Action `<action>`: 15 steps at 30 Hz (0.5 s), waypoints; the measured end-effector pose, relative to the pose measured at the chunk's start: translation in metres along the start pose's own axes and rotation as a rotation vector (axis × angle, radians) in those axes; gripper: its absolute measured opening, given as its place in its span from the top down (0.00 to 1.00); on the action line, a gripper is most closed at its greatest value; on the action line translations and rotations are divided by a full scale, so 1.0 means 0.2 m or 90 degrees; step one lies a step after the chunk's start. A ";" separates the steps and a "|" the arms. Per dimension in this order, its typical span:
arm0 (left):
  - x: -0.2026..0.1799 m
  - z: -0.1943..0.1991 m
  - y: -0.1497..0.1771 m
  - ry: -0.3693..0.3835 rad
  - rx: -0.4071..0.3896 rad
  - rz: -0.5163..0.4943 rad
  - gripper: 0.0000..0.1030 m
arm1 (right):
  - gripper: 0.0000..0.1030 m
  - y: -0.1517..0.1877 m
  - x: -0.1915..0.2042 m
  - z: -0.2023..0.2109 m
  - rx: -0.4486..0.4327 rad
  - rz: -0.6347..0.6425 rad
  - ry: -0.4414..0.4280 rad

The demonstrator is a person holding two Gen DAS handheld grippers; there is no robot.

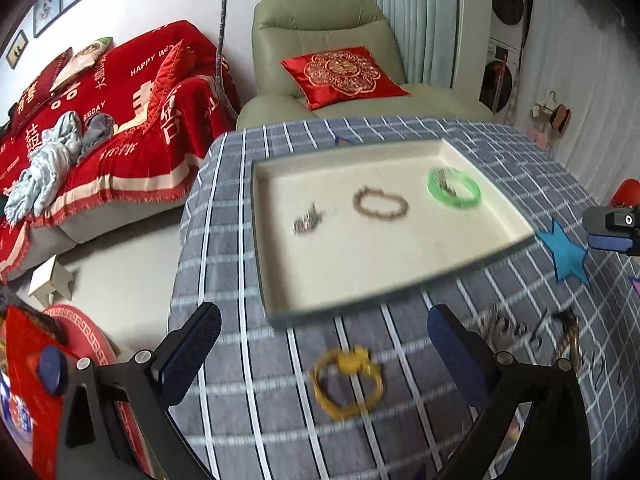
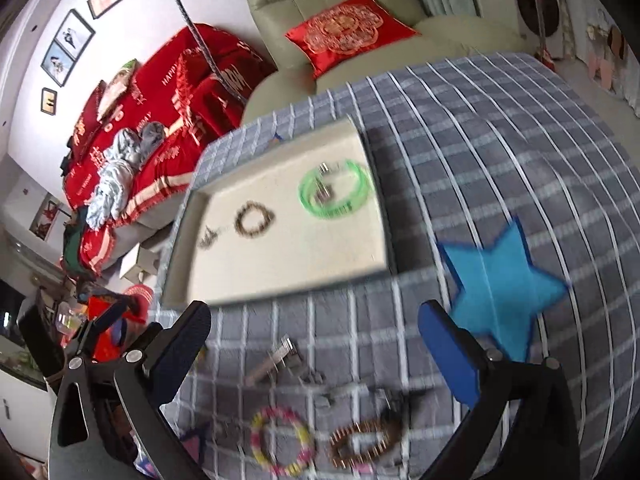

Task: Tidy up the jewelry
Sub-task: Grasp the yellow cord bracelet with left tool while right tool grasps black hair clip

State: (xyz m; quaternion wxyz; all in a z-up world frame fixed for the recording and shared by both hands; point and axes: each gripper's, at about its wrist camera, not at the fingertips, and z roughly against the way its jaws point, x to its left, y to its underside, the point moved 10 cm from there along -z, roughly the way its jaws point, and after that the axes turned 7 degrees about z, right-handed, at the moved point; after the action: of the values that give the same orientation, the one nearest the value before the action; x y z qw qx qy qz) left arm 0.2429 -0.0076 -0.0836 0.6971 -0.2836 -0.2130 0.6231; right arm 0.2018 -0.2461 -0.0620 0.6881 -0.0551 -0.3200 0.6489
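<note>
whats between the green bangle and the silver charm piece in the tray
A brown beaded bracelet lies between the green bangle and the silver charm piece on the tray floor, seen in both wrist views.

The near half of the cream tray [image 1: 360, 264] lies bare, giving room to reach in over its low front rim. Farther back a bead bracelet [image 1: 380, 203], a green bangle [image 1: 454, 188] and a small metal piece [image 1: 307, 221] take up the floor. On the worktop [image 1: 248, 352], a yellow bracelet [image 1: 347, 380] lies before the rim, a blue star [image 1: 566, 254] beside its right corner.
</note>
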 end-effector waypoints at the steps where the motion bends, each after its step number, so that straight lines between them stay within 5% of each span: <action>1: 0.00 0.00 0.03 0.000 0.006 0.001 0.00 | 0.00 0.05 -0.02 0.00 0.007 -0.003 0.009; 8: 0.01 -0.01 0.24 -0.008 0.044 0.012 0.00 | 0.00 0.36 -0.16 -0.01 0.060 -0.011 0.083; 15: 0.03 -0.04 0.28 -0.027 0.053 0.025 0.00 | 0.00 0.38 -0.24 -0.03 0.061 -0.039 0.104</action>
State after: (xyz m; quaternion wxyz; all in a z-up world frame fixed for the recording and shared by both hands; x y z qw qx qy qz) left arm 0.2067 0.0003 -0.1281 0.6913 -0.2452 -0.1957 0.6509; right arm 0.1421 -0.2776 -0.1224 0.7332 -0.0653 -0.2329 0.6356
